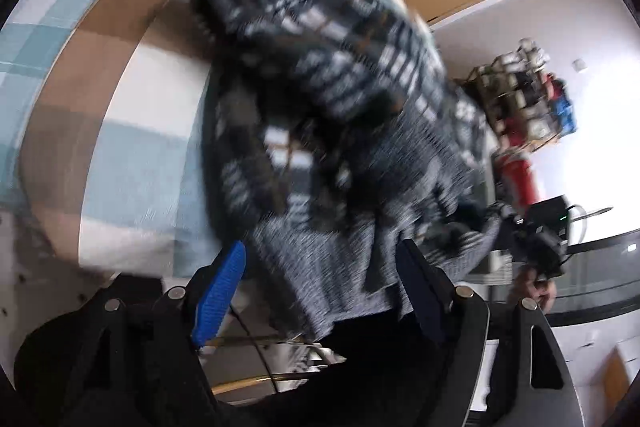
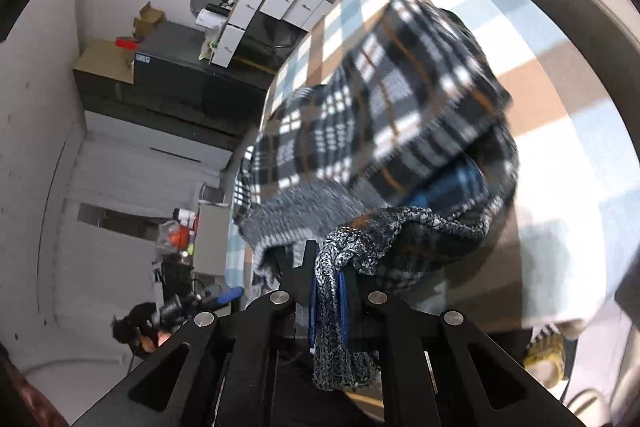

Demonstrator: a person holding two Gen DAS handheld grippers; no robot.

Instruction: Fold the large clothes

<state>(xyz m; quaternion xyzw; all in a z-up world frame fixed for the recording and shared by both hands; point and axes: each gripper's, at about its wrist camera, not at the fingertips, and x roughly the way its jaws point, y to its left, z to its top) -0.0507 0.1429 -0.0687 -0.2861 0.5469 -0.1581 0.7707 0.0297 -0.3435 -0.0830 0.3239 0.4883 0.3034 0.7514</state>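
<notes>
With the left gripper [image 1: 320, 267] spread and empty, the plaid sweater [image 2: 400, 99] hangs from the right gripper's [image 2: 330, 291] pinch alone — the hem could slip and the fold sag onto the bed [image 2: 560, 131].

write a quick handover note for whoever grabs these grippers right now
Left gripper: open, nothing pinched; the knit hem lies between its fingers but unpressed.
Right gripper: shut on the grey knit hem of the plaid sweater.
Sweater: bunched in a heap on the checked bed cover, hem end lifted toward the grippers.
Done: no neat fold visible.
Left: re-grip with the left, spread the sweater flat, then fold.
</notes>
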